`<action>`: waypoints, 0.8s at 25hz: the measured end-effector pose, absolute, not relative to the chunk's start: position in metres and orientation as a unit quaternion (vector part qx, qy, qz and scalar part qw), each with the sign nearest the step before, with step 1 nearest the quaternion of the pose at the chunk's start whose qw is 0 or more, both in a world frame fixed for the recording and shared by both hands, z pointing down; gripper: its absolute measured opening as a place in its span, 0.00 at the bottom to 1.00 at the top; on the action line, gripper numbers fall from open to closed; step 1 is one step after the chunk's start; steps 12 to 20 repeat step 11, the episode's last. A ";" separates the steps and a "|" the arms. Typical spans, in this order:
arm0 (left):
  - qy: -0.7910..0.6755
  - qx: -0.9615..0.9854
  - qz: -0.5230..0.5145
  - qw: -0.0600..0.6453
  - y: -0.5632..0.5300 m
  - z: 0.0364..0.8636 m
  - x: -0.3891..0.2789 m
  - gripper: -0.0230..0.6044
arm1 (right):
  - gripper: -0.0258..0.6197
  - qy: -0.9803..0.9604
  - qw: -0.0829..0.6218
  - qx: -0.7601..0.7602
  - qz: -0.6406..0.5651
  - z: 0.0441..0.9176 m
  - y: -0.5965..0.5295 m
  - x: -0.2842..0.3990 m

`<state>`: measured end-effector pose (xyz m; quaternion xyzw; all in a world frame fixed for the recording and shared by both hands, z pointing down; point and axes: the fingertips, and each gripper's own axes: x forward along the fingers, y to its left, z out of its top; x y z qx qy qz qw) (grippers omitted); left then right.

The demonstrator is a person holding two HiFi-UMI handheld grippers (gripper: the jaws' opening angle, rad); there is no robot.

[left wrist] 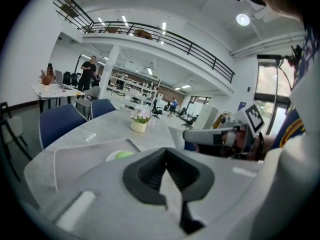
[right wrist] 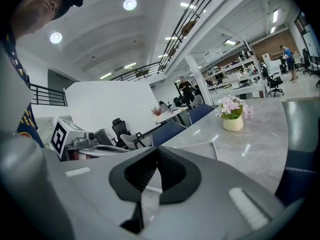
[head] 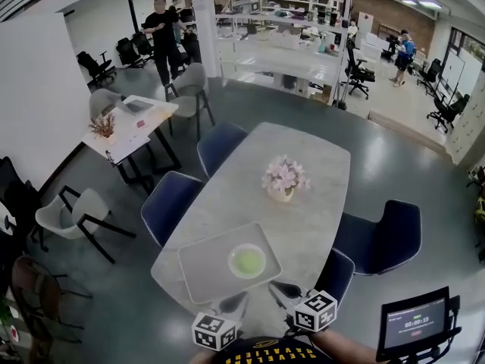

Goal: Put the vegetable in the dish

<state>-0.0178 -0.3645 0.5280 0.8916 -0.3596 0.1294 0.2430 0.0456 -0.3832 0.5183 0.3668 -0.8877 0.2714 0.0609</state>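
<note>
Jaws of the left gripper (head: 239, 302) are clenched together with nothing between them, as the left gripper view confirms (left wrist: 167, 176). Jaws of the right gripper (head: 278, 287) likewise meet, gripping nothing (right wrist: 150, 176). Both grippers are held side by side at the near end of the grey counter (head: 307, 165), each bearing its marker cube, with their tips at the near edge of a grey tray (head: 203, 270).

The green vegetable (head: 247, 262) lies in a white dish (head: 231, 265) on the right part of the tray, ahead of both pairs of jaws and clear of them. It sits forward and to the right of the left tips, forward and to the left of the right tips. In the left gripper view the vegetable (left wrist: 123, 155) and dish (left wrist: 111, 157) show just over the gripper body, left of the jaws. The right gripper view shows only a corner of the tray (right wrist: 200, 151).

A pot of pink flowers (head: 282, 180) stands farther along the counter, well apart from the tray.
</note>
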 end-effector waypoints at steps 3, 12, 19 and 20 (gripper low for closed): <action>-0.364 0.889 0.129 0.246 -0.362 0.529 -0.019 0.04 | 0.05 -0.888 0.060 0.366 0.271 0.517 -0.383 0.046; -0.373 0.883 0.130 0.256 -0.363 0.537 -0.026 0.04 | 0.05 -0.886 0.063 0.362 0.282 0.525 -0.385 0.044; -0.373 0.883 0.130 0.256 -0.363 0.537 -0.026 0.04 | 0.05 -0.886 0.063 0.362 0.282 0.525 -0.385 0.044; -0.373 0.883 0.130 0.256 -0.363 0.537 -0.026 0.04 | 0.05 -0.886 0.063 0.362 0.282 0.525 -0.385 0.044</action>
